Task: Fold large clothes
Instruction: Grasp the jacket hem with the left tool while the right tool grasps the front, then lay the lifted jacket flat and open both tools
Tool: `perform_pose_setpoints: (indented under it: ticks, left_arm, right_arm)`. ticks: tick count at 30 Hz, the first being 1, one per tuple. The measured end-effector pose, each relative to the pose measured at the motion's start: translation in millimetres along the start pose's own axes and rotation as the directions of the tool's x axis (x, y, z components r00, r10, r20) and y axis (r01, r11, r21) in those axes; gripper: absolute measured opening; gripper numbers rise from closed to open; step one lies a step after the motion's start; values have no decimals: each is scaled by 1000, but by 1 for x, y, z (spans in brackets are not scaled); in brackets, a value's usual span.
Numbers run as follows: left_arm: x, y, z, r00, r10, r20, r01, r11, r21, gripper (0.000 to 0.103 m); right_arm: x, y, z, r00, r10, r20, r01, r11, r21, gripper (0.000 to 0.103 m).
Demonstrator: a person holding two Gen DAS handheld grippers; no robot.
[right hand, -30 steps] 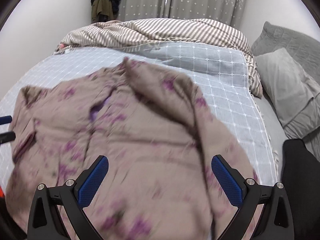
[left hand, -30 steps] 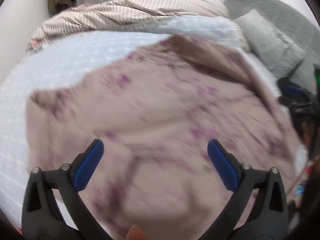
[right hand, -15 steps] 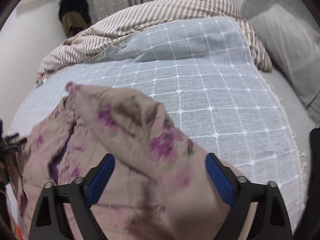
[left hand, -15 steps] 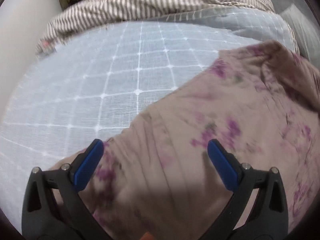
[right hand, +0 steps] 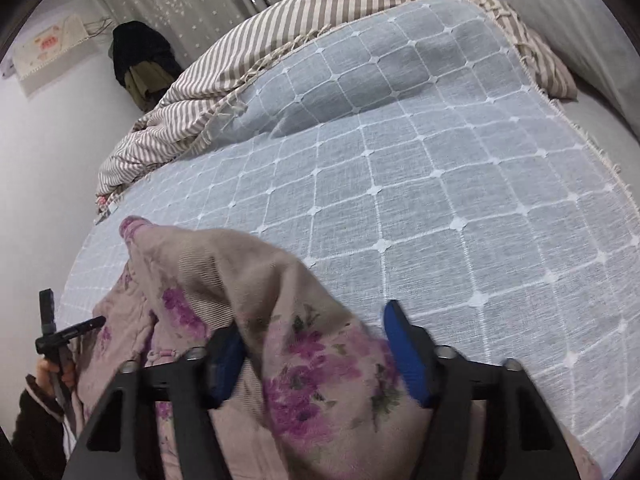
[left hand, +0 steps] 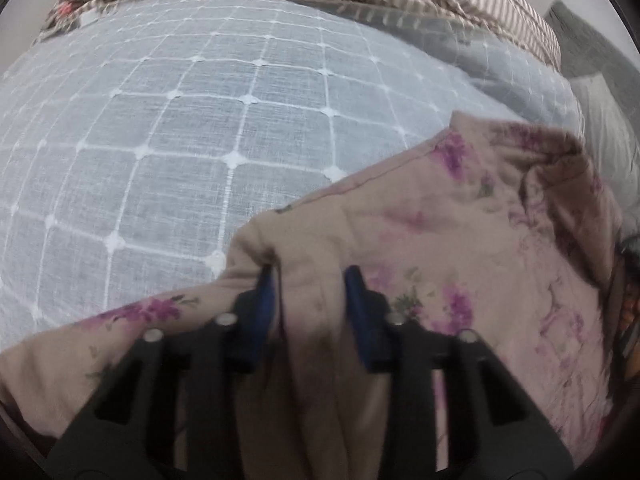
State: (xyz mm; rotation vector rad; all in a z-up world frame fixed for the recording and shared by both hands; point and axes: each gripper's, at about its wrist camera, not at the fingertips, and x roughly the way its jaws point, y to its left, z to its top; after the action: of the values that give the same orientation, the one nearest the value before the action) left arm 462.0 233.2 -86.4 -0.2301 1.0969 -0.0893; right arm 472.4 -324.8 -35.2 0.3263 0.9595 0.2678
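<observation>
The floral garment lies crumpled on the blue grid-patterned bedspread, at the near edge of the bed, with both grippers set into it from the near side. This placement suits a two-point pickup: one hold on each side gives control of the cloth for spreading it or starting a fold.

The left gripper points steeply down, and its jaws are closing on a raised ridge of fabric. The blue pads already press the bunched cloth from both sides.

The right gripper is also closing, but its jaws stand wider. A bulky fold with purple flowers sits between them, against the left pad; the right pad appears clear of the cloth, so no grip is made yet.

The left wrist view shows the garment's hemmed edge running diagonally across the bedspread. Only the right wrist view shows the striped duvet pushed back, the curtain, and the person's left hand holding the other tool's handle
</observation>
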Motion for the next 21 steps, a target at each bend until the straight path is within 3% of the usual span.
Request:
perform_pose_setpoints:
  ticks: [2,4,6,8,9,13,16,18,19,21]
  left_arm:
    - [-6,6,0,999,-20,31,22,998,-57,18]
    - [-16,7,2,996,-14,92,23,995,-99,13]
    - [-26,1,8,988,15,151,2,994,-107,12]
    - [-38,-13,19,975,61,214,-39,993,-108,11]
    - [-45,-23,28,964,77,253,-54,994,-97,11]
    - [-57,-51,63,950,63,306,-47,997,-61,11]
    - [-48,-78,85,936,69,344,-74,997,3,12]
    - [-29,-89,89,950,92,297,-105,994,31,18]
    - [-19,-92,87,958,119,260,-132,991,35,24]
    - [-9,-101,81,957,156,244,-174,983,52,32]
  right_arm:
    - [4,3,-2,1000,-13,-6,13,1000,-5,28]
    - [4,9,-3,998,-61,20,62,997,-44,17]
    - [0,11,-2,992,-108,58,111,993,-50,14]
    - [-9,14,5,972,-202,122,208,977,-44,11]
    - [-12,15,10,959,-243,147,250,967,-37,10]
    - [-16,6,34,917,-362,170,366,930,4,10]
    - [-4,-6,47,900,-406,156,411,912,2,11]
    - [16,-20,55,889,-448,96,450,893,-4,13]
    - [26,-27,56,893,-447,52,447,894,7,15]
    - [28,-36,52,902,-432,27,431,902,19,28]
